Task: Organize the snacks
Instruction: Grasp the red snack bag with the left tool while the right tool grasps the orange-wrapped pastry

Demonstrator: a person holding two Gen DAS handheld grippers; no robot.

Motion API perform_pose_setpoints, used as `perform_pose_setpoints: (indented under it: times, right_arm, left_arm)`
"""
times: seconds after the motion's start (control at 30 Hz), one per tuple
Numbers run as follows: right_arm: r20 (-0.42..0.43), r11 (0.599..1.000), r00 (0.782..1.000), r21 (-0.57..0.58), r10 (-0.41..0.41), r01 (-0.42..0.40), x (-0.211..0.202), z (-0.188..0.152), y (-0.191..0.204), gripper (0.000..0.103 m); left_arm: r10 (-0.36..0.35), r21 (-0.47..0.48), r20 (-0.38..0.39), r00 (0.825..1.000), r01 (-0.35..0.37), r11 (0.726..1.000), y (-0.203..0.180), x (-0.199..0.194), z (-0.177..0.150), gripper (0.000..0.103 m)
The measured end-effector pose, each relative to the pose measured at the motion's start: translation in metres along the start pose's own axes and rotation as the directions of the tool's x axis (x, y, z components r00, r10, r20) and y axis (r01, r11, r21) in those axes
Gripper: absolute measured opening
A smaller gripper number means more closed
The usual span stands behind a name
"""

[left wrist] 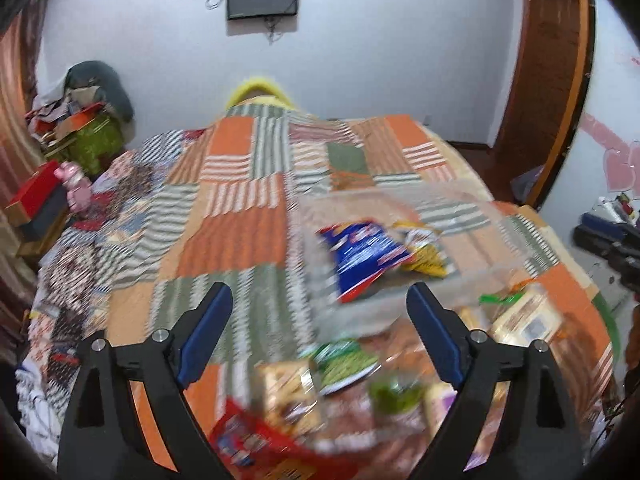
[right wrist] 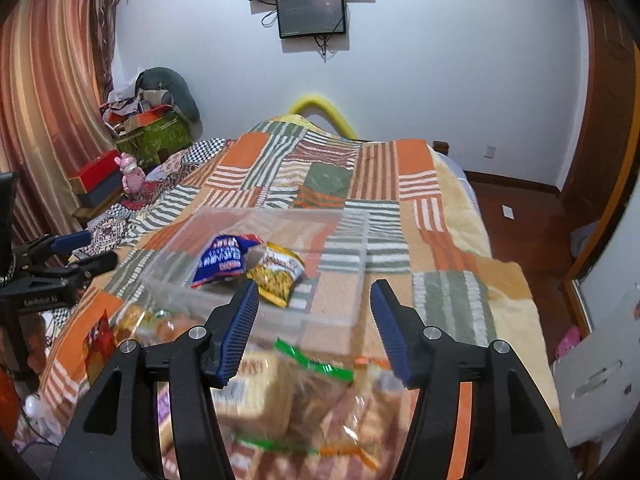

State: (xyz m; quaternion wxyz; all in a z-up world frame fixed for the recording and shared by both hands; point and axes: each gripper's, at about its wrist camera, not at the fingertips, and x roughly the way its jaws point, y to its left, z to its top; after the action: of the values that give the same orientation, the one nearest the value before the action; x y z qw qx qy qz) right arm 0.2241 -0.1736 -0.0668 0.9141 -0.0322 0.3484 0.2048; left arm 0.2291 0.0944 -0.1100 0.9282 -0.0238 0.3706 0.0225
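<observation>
A clear plastic bin (right wrist: 224, 300) sits on the patchwork bedspread (right wrist: 332, 176). A blue snack bag (right wrist: 224, 258) and a yellow snack bag (right wrist: 278, 276) lie inside it; both also show in the left wrist view, the blue bag (left wrist: 360, 256) and the yellow bag (left wrist: 426, 254). A pile of several snack packets (right wrist: 288, 392) lies in front of the bin, including a green packet (left wrist: 346, 362) and a red one (left wrist: 244, 436). My left gripper (left wrist: 320, 300) is open and empty above the pile. My right gripper (right wrist: 314, 296) is open and empty above the pile, near the bin's front wall.
The bed's right edge drops to a wooden floor (right wrist: 516, 216). Boxes and a pink toy (right wrist: 132, 174) crowd the left side by the curtain (right wrist: 48, 100). Two screens (right wrist: 312, 12) hang on the far wall. The left gripper (right wrist: 60, 256) shows at the left of the right wrist view.
</observation>
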Motion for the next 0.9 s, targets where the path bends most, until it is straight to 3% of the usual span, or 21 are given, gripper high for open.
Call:
perform_pose_setpoints:
  times: [0.23, 0.4, 0.67, 0.77, 0.9]
  right_arm:
    - [-0.037, 0.999, 0.998, -0.002, -0.051, 0.051, -0.011, -0.024, -0.012, 0.057]
    - [-0.075, 0.997, 0.995, 0.039, -0.070, 0.073, -0.012, -0.044, -0.024, 0.061]
    - [-0.152, 0.992, 0.984, 0.070, -0.094, 0.105, -0.002, -0.076, -0.039, 0.061]
    - [-0.169, 0.991, 0.981, 0.083, -0.092, 0.108, 0.000, -0.081, -0.044, 0.062]
    - [-0.185, 0.990, 0.980, 0.101, -0.080, 0.100, 0.005, -0.086, -0.048, 0.066]
  left_arm:
    - [0.061, -0.096, -0.082, 0.995, -0.069, 0.993, 0.048, -0.009, -0.046, 0.090]
    - [0.058, -0.163, -0.167, 0.984, -0.085, 0.983, 0.064, 0.000, -0.083, 0.090]
    - [0.053, -0.204, -0.249, 0.967, -0.106, 0.973, 0.051, 0.025, -0.116, 0.090]
    - [0.096, -0.201, -0.232, 0.968, -0.144, 0.969, 0.047, 0.026, -0.125, 0.097]
    - [0.125, -0.202, -0.249, 0.960, -0.178, 0.963, 0.052, 0.026, -0.135, 0.098]
